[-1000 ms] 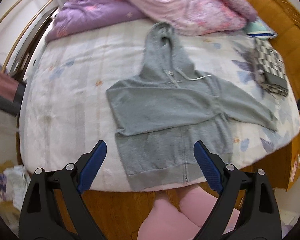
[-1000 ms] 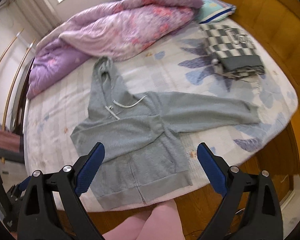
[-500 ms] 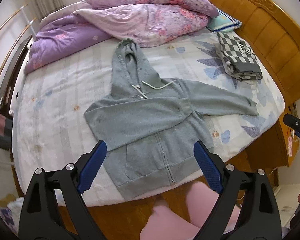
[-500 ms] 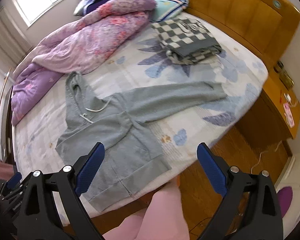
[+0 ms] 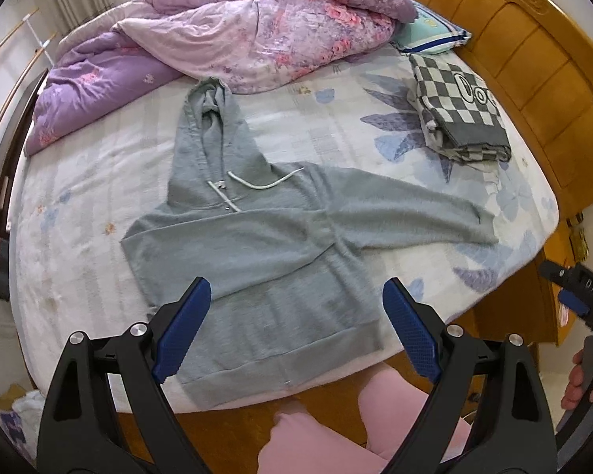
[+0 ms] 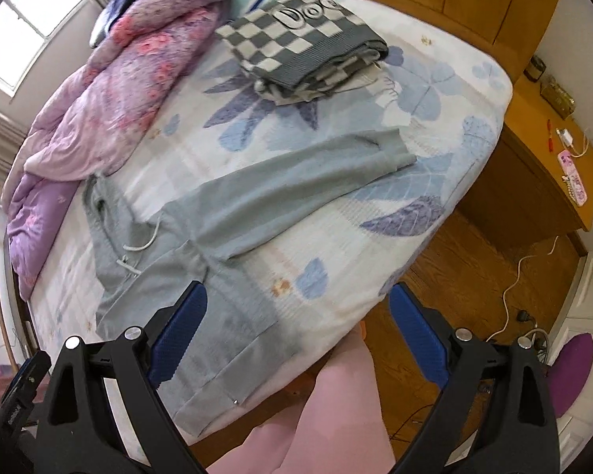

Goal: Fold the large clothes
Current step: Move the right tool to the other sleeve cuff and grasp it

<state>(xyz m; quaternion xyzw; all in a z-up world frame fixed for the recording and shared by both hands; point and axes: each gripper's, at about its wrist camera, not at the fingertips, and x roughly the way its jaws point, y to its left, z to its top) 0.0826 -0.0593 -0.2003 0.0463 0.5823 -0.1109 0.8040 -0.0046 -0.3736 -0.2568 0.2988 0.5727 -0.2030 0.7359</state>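
A grey hoodie [image 5: 257, 245] lies face up on the bed [image 5: 79, 237], hem at the near edge, hood toward the quilt [image 5: 237, 43] at the far side. One sleeve is already folded across the chest; the other sleeve [image 6: 296, 181] lies straight out toward the headboard end, its cuff near a folded checked blanket [image 6: 308, 51]. So the fold looks barely begun: that sleeve, the hood and the body folds all seem left to do. The left gripper [image 5: 296, 328] hangs above the hem, jaws wide apart, empty. The right gripper [image 6: 296, 335] is also spread wide and empty, off the near edge, facing the outstretched sleeve, probably the next thing to take.
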